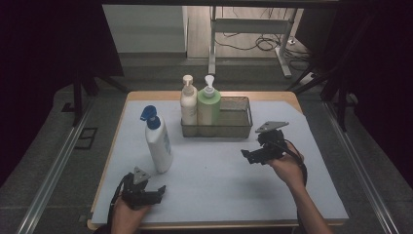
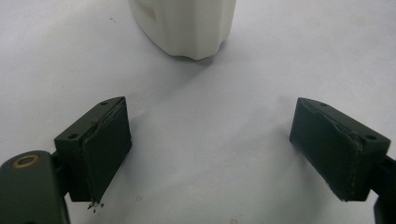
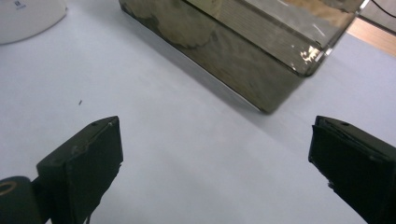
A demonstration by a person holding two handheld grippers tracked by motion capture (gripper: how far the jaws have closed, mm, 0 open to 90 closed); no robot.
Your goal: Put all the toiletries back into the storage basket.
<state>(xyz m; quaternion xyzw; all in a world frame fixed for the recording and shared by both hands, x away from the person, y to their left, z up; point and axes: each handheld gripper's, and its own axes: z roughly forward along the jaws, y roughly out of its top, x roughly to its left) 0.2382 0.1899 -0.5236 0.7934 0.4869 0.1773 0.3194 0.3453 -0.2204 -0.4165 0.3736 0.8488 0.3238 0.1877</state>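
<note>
High view shows the white bottle [image 1: 159,141] standing upright just ahead of the left gripper [image 1: 146,192], its long axis vertical. Left gripper view has the jaws wide apart and empty, the bottle base straight ahead. The right gripper [image 1: 253,157], also spread and empty, is farther away, near the basket [image 1: 243,127].

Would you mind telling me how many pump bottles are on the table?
3: a white bottle with a blue pump standing on the mat, and a cream bottle and a green bottle side by side in the basket.

High view overlooks the table [image 1: 219,185]; claw cameras skim it closely.
</note>
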